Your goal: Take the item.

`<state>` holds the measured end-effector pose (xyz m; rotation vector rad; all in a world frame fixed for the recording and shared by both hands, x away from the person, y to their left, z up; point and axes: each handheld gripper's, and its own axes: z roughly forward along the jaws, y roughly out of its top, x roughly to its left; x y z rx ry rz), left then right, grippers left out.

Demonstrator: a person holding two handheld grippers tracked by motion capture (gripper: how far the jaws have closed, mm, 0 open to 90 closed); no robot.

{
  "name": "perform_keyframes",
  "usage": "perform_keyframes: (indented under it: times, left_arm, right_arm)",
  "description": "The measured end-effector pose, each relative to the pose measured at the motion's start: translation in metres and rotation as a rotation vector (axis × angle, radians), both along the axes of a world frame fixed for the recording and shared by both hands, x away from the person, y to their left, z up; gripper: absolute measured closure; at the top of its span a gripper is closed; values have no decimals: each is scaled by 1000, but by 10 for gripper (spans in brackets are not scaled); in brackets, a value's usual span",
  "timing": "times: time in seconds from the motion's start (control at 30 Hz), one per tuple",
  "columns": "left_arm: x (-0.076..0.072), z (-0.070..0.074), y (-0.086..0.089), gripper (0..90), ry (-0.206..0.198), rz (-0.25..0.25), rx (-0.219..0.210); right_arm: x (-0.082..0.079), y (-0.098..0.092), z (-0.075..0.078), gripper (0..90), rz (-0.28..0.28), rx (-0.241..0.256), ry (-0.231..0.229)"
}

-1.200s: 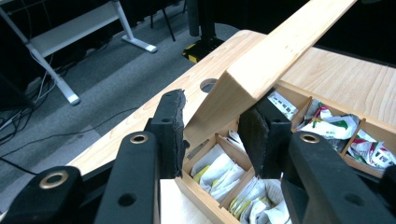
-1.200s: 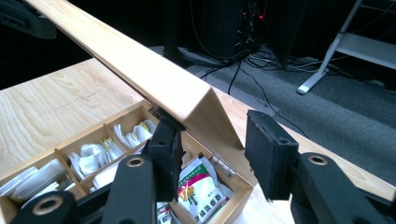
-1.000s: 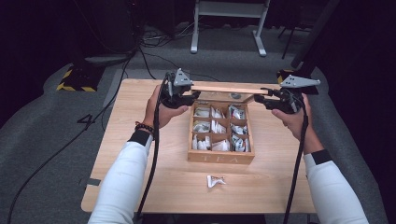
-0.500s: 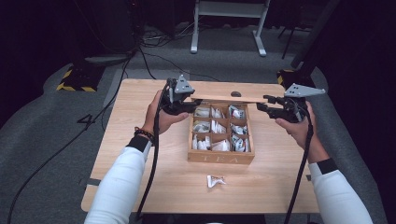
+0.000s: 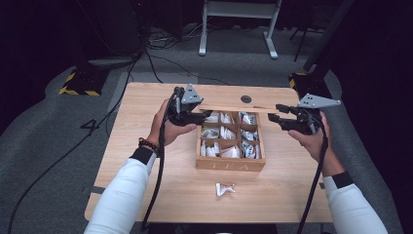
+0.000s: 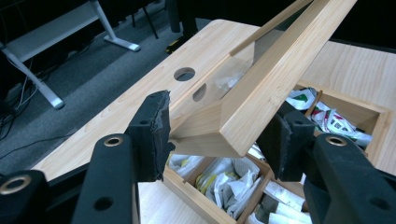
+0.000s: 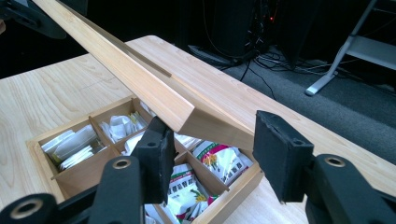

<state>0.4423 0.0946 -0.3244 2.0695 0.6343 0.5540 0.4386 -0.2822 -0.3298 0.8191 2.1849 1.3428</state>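
Left tool point(image 5: 197, 116) seemingly grips lid point(image 5: 234, 109), lying crosswise toward right tool point(image 5: 273, 119).

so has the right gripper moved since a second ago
Yes. The right gripper has let go of the lid and pulled out to the right, away from the tea box.

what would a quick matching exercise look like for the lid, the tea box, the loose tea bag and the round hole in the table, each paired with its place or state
Things:
1. wooden lid
2. tea box
3. loose tea bag
4. round hole

Places or states:
A. lies on the table in front of the box, on the person's side
B. cut in the tabletop beyond the box
C. raised over the far edge of the box, its corner between the jaws of the left gripper
D. stands open on the table, compartments full of bags

Pairs: 1-C, 2-D, 3-A, 4-B
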Motion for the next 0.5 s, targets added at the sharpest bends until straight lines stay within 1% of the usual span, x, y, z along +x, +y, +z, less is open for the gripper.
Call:
perform_keyframes:
  times: [0.23, 0.37, 0.5]
  left_arm:
    - [-7, -6, 1, 462, 6, -5, 6]
    - [-10, -10, 2, 443, 6, -16, 26]
    - [-15, -16, 2, 427, 11, -18, 26]
  right_arm:
    - [-7, -1, -3, 465, 4, -25, 4]
    - [-12, -2, -8, 462, 9, -32, 7]
    - [-16, -2, -13, 457, 17, -42, 10]
